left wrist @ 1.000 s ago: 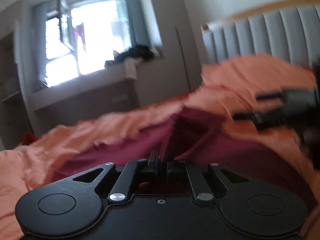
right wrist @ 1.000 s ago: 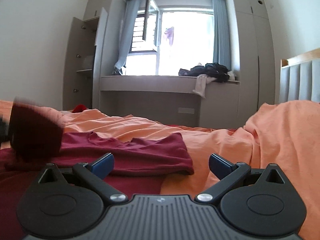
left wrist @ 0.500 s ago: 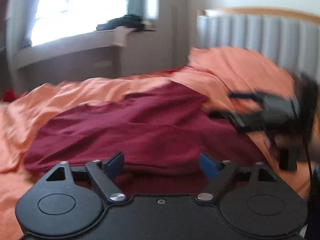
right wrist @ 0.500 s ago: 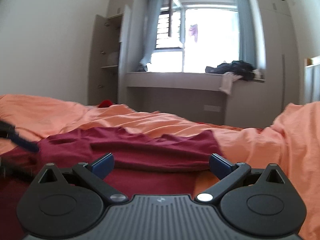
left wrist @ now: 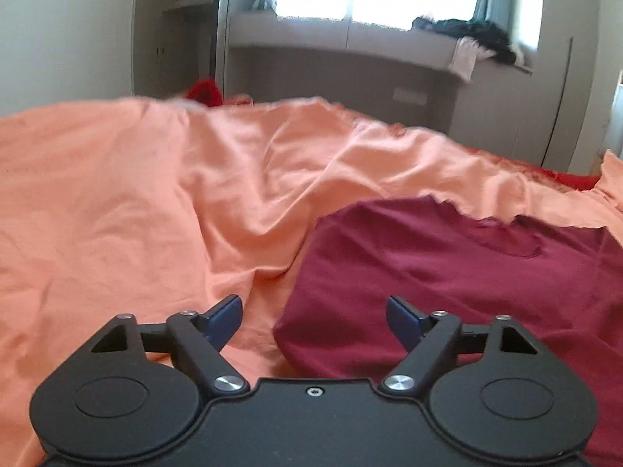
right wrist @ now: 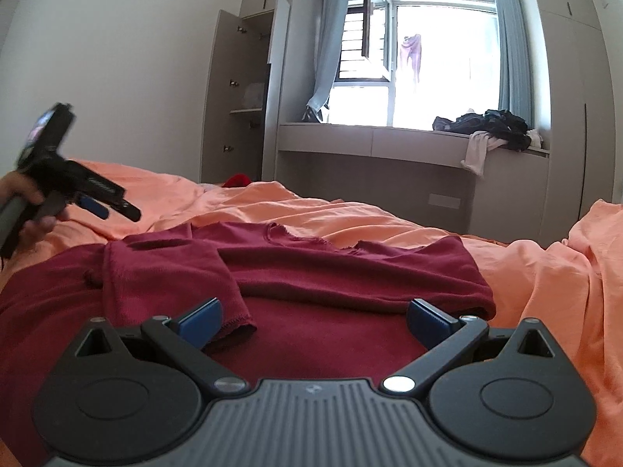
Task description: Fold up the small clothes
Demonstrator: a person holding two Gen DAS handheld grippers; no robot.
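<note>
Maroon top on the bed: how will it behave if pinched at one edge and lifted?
Probably floppy: the maroon top lies creased, one sleeve folded limply across it. Likely light, being thin knit. It may drag on the rumpled orange sheet rather than slide.

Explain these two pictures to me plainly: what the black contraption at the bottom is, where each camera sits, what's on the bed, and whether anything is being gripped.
No robot here: a person holds a hand-operated two-finger gripper in each hand, and each carries a wide-angle camera looking along its fingers. One picture comes from the left gripper, the other from the right gripper. The black shape at the bottom is the gripper's own body, and the blue pads are its fingertips. In the right view you can also see the other gripper in the person's hand, off to the side. On the orange bedsheet lies a dark red long-sleeved top, one sleeve already folded across it. Both grippers are open and hold nothing.
</note>
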